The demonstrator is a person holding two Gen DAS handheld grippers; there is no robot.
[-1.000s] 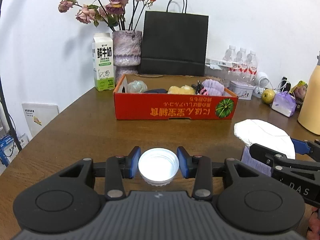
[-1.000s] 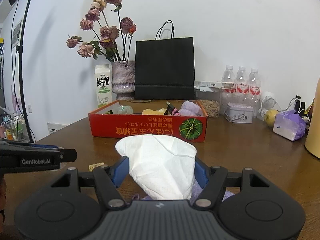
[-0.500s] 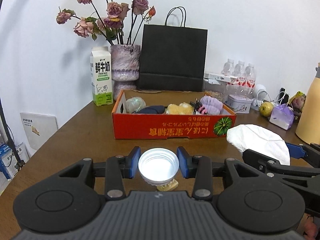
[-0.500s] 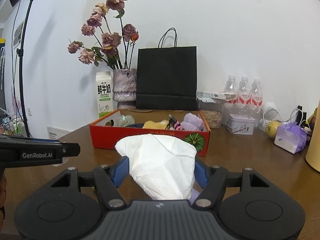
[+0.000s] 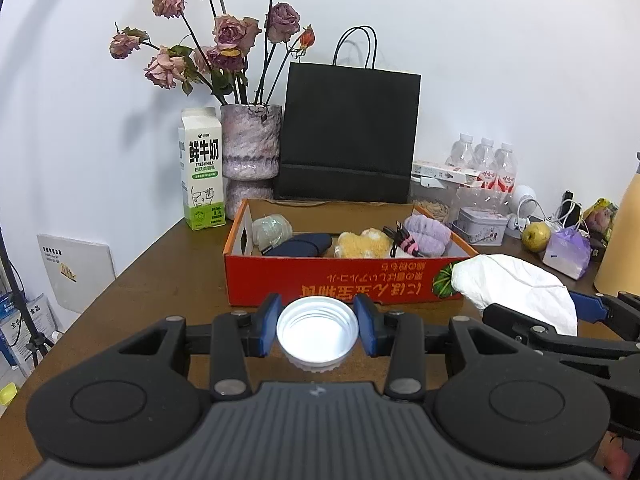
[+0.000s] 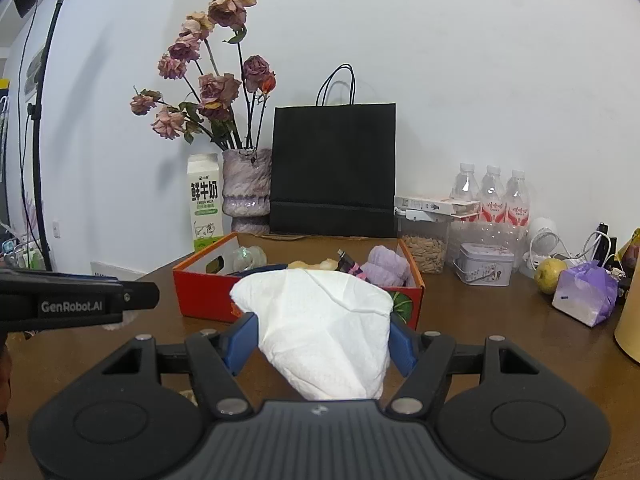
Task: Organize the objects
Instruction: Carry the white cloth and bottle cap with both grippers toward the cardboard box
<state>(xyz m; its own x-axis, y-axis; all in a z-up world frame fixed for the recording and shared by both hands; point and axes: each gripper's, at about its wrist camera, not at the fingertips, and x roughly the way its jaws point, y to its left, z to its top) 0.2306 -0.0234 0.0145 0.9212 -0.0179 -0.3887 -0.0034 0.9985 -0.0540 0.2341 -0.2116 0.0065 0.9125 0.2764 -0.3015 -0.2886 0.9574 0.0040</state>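
Yellow jug (image 5: 624,236) cut off at the right edge; pack beneath the white tissue (image 6: 324,328) hidden; red box (image 6: 192,292) front partly covered.

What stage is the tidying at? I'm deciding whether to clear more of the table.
Done: the red box already holds several small items, including a purple cloth and a yellow plush. In hand: the left gripper grips a white cap, and the right gripper grips a tissue pack. Left: both are outside the box; a pear sits beyond.
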